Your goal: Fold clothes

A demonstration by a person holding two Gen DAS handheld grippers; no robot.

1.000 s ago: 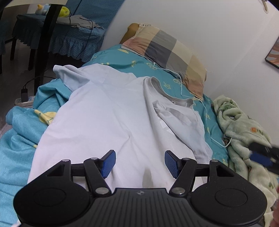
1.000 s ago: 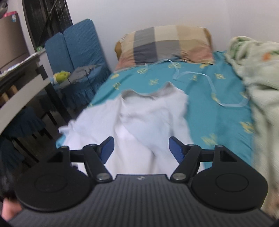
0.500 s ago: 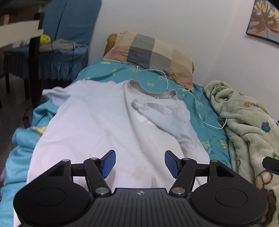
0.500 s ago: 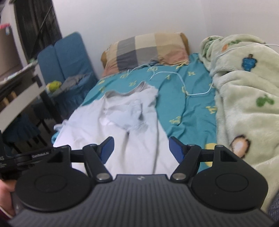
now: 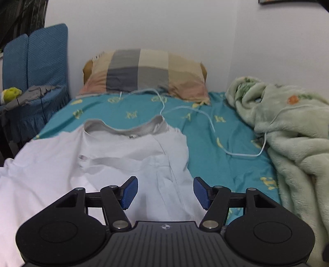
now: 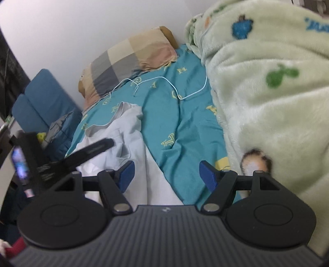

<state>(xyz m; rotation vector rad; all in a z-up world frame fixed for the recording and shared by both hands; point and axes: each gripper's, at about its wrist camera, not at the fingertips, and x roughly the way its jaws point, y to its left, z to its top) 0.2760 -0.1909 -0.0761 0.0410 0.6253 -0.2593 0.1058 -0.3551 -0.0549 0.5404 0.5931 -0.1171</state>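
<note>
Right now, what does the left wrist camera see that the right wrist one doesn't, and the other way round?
Only the left view shows the whole collar of the shirt and a picture frame corner on the wall. Only the right view shows the left gripper from outside, blurred, and the blanket's blue and green cartoon prints. Both show the shirt, pillow, teal sheet, white cable, blue chair and open blue fingers.
</note>
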